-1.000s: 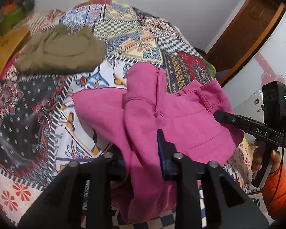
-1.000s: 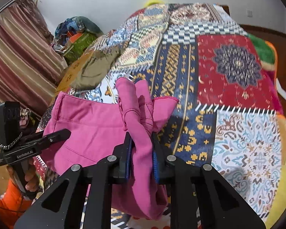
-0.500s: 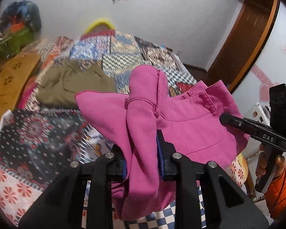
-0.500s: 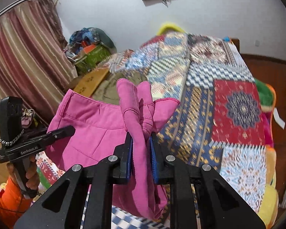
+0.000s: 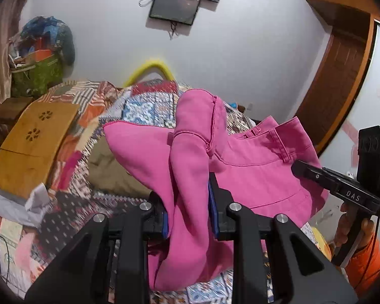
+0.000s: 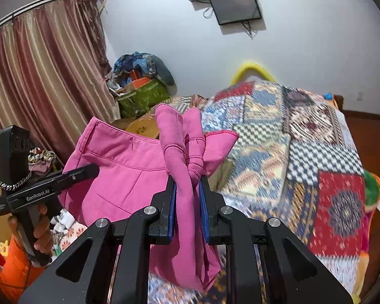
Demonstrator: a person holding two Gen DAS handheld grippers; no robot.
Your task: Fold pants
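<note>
Pink cotton pants (image 5: 253,167) hang in the air above the patchwork bedspread (image 6: 304,152), each end bunched and pinched: left gripper (image 5: 190,202) clamped on one gathered wad, right gripper (image 6: 187,202) clamped on another. Holding two ends apart likely lets the cloth drape flat for laying out. Olive garment (image 5: 114,174) lies on the bed beyond; wooden board (image 5: 33,139) at far left.
</note>
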